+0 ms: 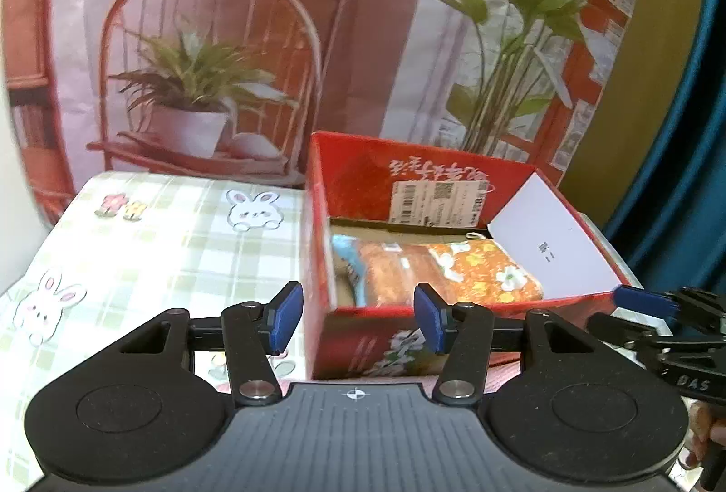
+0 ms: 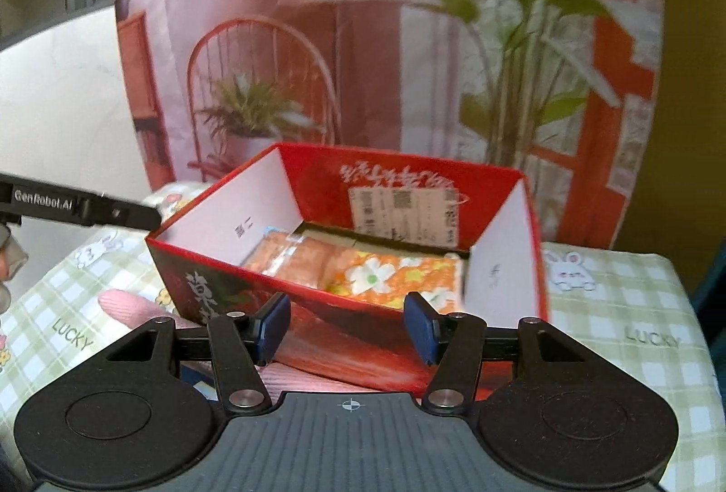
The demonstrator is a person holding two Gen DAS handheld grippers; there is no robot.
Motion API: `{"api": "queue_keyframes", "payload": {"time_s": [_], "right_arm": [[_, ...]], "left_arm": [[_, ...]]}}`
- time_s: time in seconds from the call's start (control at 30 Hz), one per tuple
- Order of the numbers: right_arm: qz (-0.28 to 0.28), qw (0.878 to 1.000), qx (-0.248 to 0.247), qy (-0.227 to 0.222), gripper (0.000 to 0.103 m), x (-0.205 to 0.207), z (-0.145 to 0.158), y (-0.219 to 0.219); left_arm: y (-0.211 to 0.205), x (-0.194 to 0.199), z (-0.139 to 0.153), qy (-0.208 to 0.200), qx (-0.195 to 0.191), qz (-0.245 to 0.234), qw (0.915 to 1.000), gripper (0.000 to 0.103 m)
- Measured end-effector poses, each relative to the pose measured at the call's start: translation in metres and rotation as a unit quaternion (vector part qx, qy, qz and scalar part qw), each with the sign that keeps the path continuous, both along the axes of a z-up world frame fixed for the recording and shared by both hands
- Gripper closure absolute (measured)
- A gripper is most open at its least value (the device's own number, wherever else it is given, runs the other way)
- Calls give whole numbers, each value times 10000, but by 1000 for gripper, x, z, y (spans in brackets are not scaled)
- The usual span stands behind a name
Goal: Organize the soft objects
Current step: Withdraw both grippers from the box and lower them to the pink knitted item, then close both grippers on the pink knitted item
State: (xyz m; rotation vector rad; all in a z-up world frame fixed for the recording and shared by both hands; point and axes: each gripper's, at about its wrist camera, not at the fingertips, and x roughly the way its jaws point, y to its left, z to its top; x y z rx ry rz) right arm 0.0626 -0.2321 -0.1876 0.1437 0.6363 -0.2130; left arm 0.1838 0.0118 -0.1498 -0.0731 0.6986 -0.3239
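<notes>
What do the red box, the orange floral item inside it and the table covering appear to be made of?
Red box: likely glossy printed cardboard, with thin flat walls, white insides and a stuck-on label. Orange floral item: probably soft folded fabric, matte with rounded edges. Table covering: a checked sheet printed with rabbits, with a slight sheen; it could be wipeable plastic or cloth.

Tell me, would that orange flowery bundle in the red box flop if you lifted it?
Probably. The orange flowery bundle looks like folded cloth, so it would likely sag and unfold from one corner. It seems light. Packed against the neighbouring bundle inside the red box, it may drag slightly.
</notes>
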Motion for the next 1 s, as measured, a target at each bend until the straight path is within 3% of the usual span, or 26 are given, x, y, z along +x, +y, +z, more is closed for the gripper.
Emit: {"api": "queue_keyframes", "payload": {"time_s": [0.43,1.0], "right_arm": [[-566,9962,475,463,51,-14,-37,-19],[-915,9826,1198,1085,51,10,-81,-38]], "left_arm": [[23,3,-42,594,-113,426,9973,46],[12,26,-92,1244,-38,361,9916,46]]}}
